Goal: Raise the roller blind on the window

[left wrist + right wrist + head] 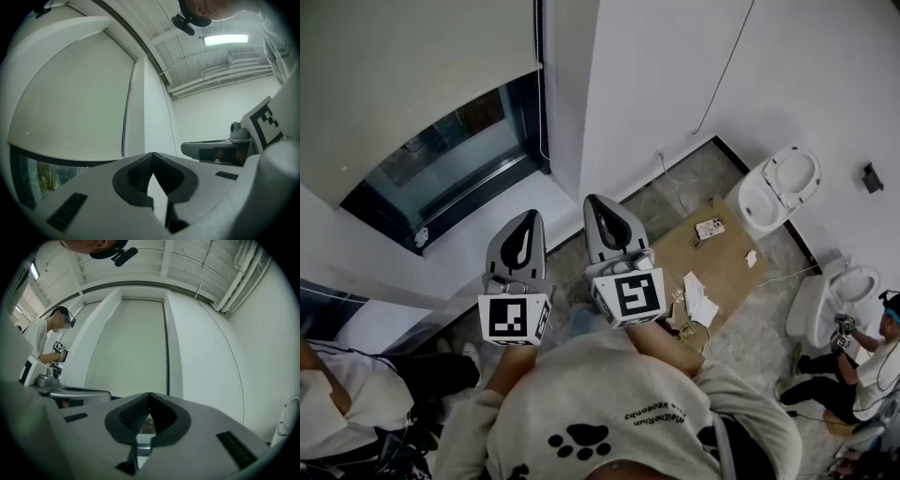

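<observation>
The cream-white fabric roller blind (pixel 403 84) hangs ahead of and above both tools, covering most of the window and leaving a band of dark window glass (pixel 455 155) bare under its bottom edge. Its cloth drops straight down the opening, and the long bottom edge runs level across the window (slanting from lower left to upper right in the head view). A thin dark pull cord (pixel 540 84) hangs down the blind's right edge, beside the white wall.

The grey left tool (pixel 529 217) and the grey right tool (pixel 598 201) stand side by side over the white sill (pixel 478 230), tips aimed at the window, apart from both blind and cord. The left gripper view shows its jaws pressed together at the tip with nothing between them; the right gripper view shows the same. The cord rises just right of the right tool's tip in its own view.
</observation>
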A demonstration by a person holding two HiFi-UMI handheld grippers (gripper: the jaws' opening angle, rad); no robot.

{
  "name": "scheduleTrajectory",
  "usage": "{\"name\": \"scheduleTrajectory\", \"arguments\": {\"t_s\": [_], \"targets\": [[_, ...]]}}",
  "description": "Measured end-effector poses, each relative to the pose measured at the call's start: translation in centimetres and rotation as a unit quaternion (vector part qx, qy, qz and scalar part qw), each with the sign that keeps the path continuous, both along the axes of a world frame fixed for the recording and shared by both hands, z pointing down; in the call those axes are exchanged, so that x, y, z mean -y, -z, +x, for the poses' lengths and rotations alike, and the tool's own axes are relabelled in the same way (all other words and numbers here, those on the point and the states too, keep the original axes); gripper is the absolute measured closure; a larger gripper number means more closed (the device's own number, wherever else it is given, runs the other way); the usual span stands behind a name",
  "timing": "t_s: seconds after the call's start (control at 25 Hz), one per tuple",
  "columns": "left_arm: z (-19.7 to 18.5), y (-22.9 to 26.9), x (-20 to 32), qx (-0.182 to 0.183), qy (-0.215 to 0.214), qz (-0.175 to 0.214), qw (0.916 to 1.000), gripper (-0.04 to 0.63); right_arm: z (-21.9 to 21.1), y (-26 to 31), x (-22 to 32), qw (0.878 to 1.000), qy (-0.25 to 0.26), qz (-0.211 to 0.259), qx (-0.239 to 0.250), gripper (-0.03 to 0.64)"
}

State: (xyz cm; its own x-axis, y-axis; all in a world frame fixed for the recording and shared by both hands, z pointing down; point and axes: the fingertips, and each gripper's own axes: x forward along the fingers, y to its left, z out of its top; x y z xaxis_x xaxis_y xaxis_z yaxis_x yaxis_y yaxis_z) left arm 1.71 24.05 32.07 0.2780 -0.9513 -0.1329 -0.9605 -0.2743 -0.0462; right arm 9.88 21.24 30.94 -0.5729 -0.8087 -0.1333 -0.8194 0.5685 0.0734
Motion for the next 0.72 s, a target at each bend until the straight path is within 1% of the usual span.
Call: {"name": "scheduleTrajectory", "arguments": {"t_s": [0.2, 0.44, 0.72], "targets": [[-0.5, 0.2, 5.1, -0.010, 0.004, 0.001, 0.9999, 0.588, -0.8, 0.2, 5.1, 1.000, 0.012, -0.002, -0.006, 0.607], [-0.6, 0.4, 10.3, -0.010, 0.014, 0.006, 0.9998, 0.588, -0.9, 0.3, 10.6, 1.000, 0.023, -0.002, -0.005, 0.607], [-0.6, 0.0, 13.4, -0.006, 0.022, -0.006, 0.9997, 0.588, -1.1, -0.2, 13.8, 0.999, 0.032, -0.011, -0.003, 0.607]]}}
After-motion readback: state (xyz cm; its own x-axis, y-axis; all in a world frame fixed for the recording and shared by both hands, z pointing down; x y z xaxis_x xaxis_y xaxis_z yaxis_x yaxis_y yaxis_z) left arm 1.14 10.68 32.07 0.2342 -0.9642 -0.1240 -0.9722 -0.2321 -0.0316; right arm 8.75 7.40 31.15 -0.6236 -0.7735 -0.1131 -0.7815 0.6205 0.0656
